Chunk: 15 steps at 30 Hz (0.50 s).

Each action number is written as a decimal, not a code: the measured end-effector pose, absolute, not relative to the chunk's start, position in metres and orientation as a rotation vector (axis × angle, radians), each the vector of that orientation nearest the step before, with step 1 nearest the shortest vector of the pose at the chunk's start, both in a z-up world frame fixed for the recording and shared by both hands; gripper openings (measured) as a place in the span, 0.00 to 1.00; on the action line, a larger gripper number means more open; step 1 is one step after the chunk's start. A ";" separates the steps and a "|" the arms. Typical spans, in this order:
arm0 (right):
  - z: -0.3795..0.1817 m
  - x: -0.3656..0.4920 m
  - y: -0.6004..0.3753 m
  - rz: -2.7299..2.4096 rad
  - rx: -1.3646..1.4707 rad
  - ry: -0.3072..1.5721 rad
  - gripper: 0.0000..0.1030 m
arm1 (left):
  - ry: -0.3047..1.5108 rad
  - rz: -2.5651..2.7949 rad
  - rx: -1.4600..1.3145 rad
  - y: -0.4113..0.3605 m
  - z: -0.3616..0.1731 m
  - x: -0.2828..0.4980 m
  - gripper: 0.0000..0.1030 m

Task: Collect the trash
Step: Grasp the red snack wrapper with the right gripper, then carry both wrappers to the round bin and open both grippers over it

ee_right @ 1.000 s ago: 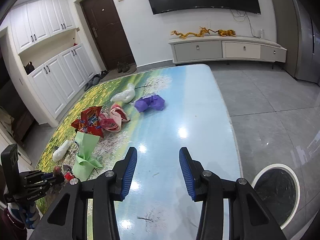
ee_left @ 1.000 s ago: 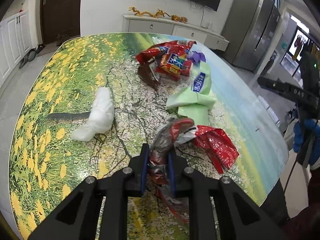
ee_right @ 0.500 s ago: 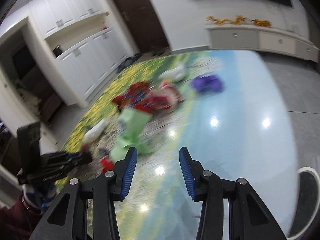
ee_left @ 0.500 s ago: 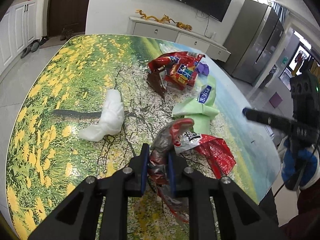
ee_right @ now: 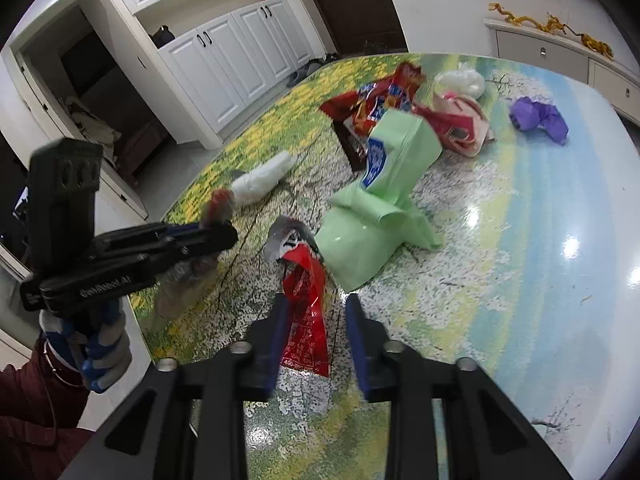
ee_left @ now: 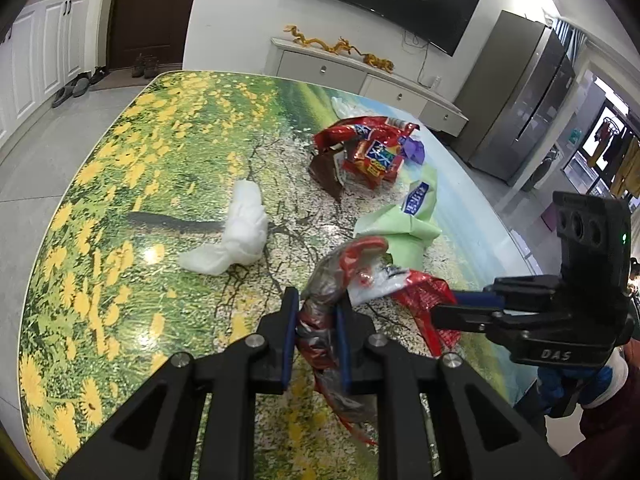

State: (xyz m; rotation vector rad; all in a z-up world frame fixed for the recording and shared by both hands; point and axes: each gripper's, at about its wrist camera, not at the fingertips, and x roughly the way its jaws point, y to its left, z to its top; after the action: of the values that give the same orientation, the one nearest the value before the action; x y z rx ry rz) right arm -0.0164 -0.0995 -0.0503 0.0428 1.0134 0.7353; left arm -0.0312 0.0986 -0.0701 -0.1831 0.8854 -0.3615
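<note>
— What has the left gripper (ee_left: pixel 314 322) got hold of?

— A twisted silver and red wrapper (ee_left: pixel 320 308). The pads are clamped on it, and its tail hangs below the fingers, over the table (ee_left: pixel 120 184) by the near edge.

— And the other one?

— The right gripper (ee_right: pixel 316 336) sits low over that same near edge, its jaws closing. A red foil wrapper (ee_right: pixel 306 320) lies between the blue pads; from here they do not look pressed on it, with a gap on the right side.

— Any bag or bin for the rubbish?

— The nearest thing to a container is the pale green pouch (ee_right: pixel 380 200) with a blue label, slumped just beyond the red foil. Whether anything is inside it I cannot tell.

— The rest of the litter?

— A white crumpled bag (ee_left: pixel 236 232) lies toward the left side of the table, apart from the others. Toward the far edge sits a heap of red snack packets (ee_left: pixel 368 152), a purple scrap (ee_right: pixel 538 118) just to the right of them, and another white wad (ee_right: pixel 460 80) behind.
</note>
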 end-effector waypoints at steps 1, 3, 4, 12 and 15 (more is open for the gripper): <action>-0.051 -0.017 -0.099 0.736 0.041 1.012 0.14 | 0.883 -0.356 -0.185 0.100 -0.069 -0.032 0.16; -0.048 -0.021 -0.099 0.744 0.047 0.993 0.07 | 0.877 -0.347 -0.188 0.102 -0.066 -0.033 0.16; -0.046 -0.021 -0.099 0.745 0.047 0.985 0.07 | 0.873 -0.342 -0.191 0.103 -0.064 -0.034 0.16; -0.020 -0.028 -0.113 0.778 0.111 0.888 0.07 | 0.839 -0.323 -0.189 0.102 -0.043 -0.040 0.16; -0.008 -0.031 -0.126 0.772 0.145 0.847 0.07 | 0.826 -0.328 -0.172 0.095 -0.034 -0.042 0.16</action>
State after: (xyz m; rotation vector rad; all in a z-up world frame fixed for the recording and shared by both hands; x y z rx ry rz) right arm -0.0313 -0.1264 -0.0082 0.1446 0.8466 0.7716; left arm -0.0418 0.0949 -0.0339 -0.1721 0.8262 -0.3284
